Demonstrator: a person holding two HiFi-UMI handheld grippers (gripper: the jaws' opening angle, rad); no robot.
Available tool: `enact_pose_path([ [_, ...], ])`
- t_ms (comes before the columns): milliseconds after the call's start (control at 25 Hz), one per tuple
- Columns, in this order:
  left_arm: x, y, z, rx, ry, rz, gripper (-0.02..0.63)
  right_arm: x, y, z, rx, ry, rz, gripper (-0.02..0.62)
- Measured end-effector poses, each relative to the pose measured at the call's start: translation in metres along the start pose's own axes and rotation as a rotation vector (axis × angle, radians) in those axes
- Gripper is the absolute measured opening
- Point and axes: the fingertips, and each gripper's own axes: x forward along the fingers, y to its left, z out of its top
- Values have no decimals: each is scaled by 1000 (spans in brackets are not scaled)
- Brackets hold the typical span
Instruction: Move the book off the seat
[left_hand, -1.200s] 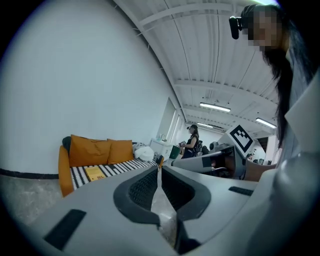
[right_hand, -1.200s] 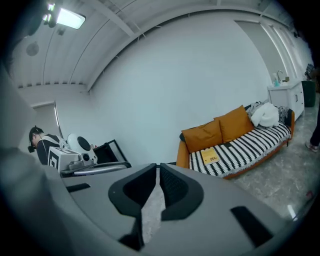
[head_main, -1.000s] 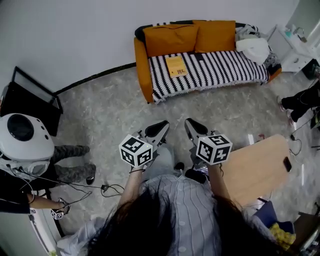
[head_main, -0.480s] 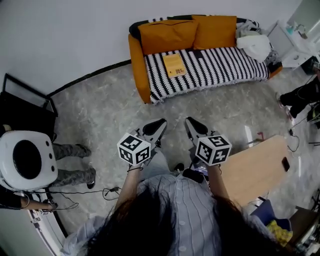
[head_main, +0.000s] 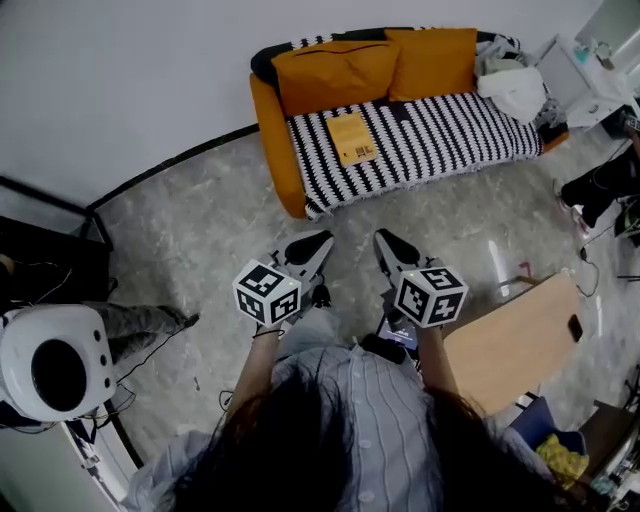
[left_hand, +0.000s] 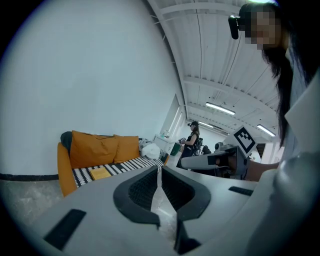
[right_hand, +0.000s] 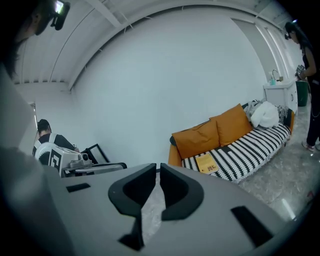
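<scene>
Both the left gripper and the right gripper had fingers closed, empty, well apart from the yellow book lying flat on the striped sofa seat. Approaching well probably meant opening one early, aiming at the book's near edge.

- Looks like a living-room corner staged inside a lab or studio hall, not a lived-in home.
- Homely part: orange sofa with two orange cushions and a black-and-white striped cover, set against a bare white wall on a marbled grey floor.
- Hall part: high ribbed ceiling with strip lights.
- Signs of work: another person standing further back, a bulky white helmet-like rig at the left edge, a plain wooden table.
</scene>
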Motion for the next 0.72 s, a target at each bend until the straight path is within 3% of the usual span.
enact_pose_path([
  [280, -6, 41, 11, 12, 11, -28, 15, 38, 2, 14, -7, -9, -36, 37],
  [720, -9, 102, 22, -29, 22, -8, 15, 77, -11, 28, 8, 0, -88, 37],
])
